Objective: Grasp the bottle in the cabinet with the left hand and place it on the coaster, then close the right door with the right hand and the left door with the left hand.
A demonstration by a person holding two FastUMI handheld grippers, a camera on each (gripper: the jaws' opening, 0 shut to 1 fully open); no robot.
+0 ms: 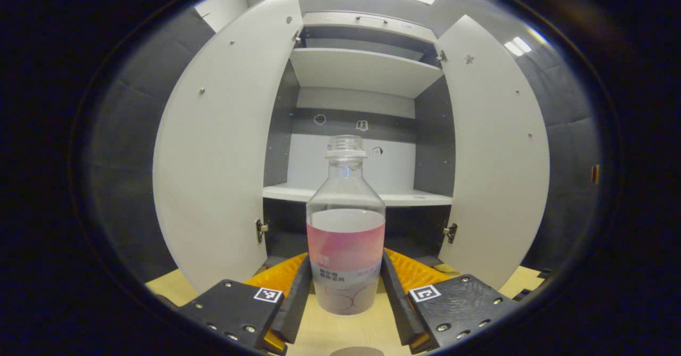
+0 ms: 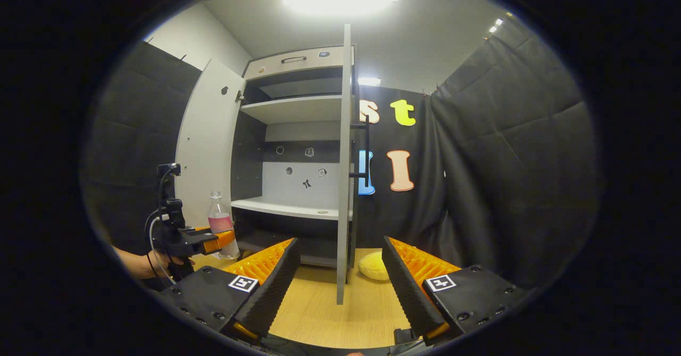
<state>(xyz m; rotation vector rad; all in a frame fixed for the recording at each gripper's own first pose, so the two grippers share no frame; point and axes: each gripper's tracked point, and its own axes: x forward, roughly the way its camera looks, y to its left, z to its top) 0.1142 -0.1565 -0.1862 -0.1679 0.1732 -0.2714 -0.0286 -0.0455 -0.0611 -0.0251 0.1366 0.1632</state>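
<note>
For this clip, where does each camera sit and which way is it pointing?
Left gripper view: rides the left tongs, facing straight into the open cabinet; its own fingers flank the bottle.
Right gripper view: rides the right tongs, open, facing the right door edge-on; a yellow object lies past it, and a forearm shows far left.
Shared: bottle, cabinet shelves, left tongs, wooden table.

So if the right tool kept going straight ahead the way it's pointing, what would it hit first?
Most likely the front edge of the open right door, standing edge-on between the right tool fingers' line; depth is unclear.
</note>
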